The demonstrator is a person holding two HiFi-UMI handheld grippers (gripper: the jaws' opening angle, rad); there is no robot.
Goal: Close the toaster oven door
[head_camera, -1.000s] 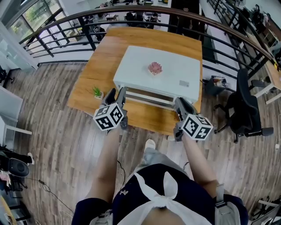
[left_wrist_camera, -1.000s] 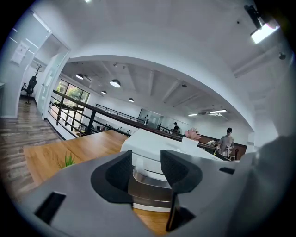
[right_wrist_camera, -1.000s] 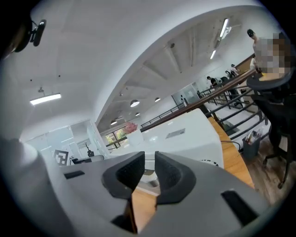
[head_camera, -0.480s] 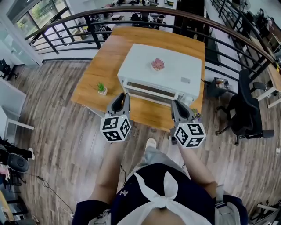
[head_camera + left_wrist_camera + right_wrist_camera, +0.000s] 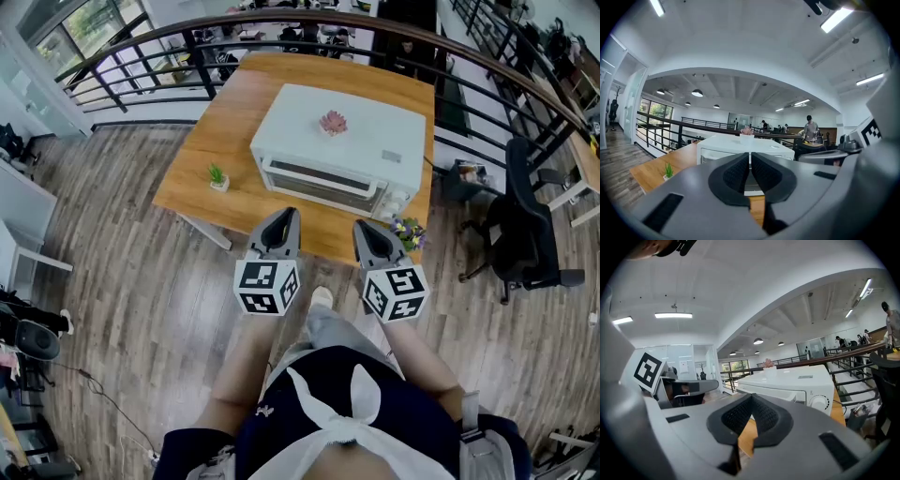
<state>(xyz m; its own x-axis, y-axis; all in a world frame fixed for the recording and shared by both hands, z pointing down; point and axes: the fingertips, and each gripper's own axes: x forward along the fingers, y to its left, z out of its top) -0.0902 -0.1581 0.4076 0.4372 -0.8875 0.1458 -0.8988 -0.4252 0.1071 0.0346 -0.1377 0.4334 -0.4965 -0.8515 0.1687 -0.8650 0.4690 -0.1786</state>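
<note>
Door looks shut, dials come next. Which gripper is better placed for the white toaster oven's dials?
Right, probably. The right gripper, shut and empty, points toward the white toaster oven's front right end, where its round dials are; the left gripper, also shut, faces the door's left part.

left tool (image 5: 750,159), jaws together, points at the white toaster oven (image 5: 723,146).

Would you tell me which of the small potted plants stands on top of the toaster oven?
The pink one; the green plant and the purple flowers stand on the wooden table.
</note>
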